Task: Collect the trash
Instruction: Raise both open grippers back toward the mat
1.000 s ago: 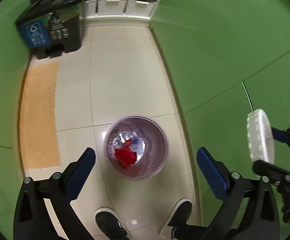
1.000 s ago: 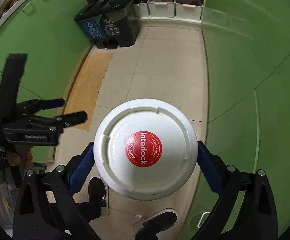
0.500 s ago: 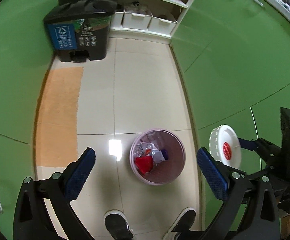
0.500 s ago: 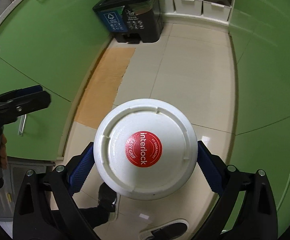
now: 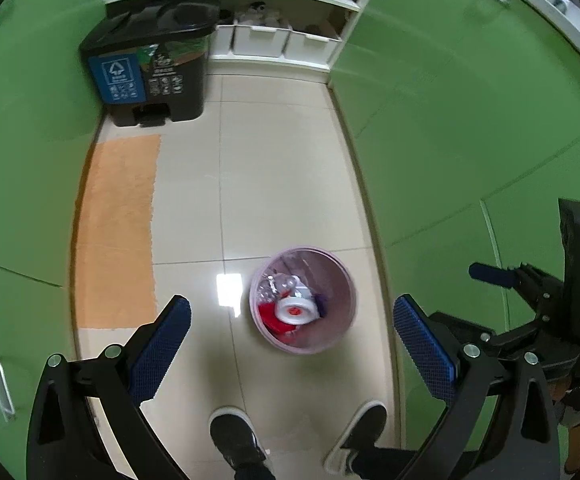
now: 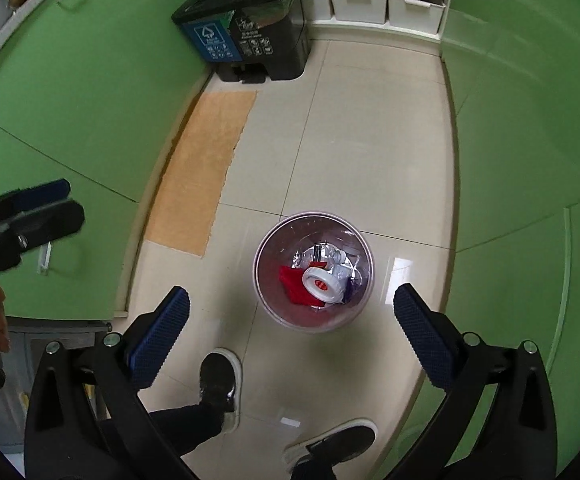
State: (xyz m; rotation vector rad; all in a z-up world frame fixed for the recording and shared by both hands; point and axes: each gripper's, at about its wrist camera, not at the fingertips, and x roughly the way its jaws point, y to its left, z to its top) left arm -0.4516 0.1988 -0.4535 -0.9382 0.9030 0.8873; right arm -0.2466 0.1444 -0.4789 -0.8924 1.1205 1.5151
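Observation:
A pale pink round waste bin (image 5: 343, 276) (image 6: 264, 248) stands on the tiled floor below both grippers. Inside it lies a white round container with a red label (image 5: 294, 310) (image 6: 321, 282), on top of red trash and clear plastic. My right gripper (image 6: 290, 320) hangs high above the bin; its jaws are still opening and nothing is between them. My left gripper (image 5: 291, 330) is also high over the floor, open and empty. The right gripper also shows at the right edge of the left wrist view (image 5: 489, 272).
A black pedal bin with a blue recycling label (image 5: 150, 72) (image 6: 246, 28) stands at the far end by white drawers (image 6: 369, 2). An orange mat (image 5: 118, 228) lies along the left green cabinets. A person's black shoes (image 6: 220, 380) stand near the bin.
The white container left my right gripper and now lies in the pink bin. The right jaws stand empty. Both views show the floor from higher and further back.

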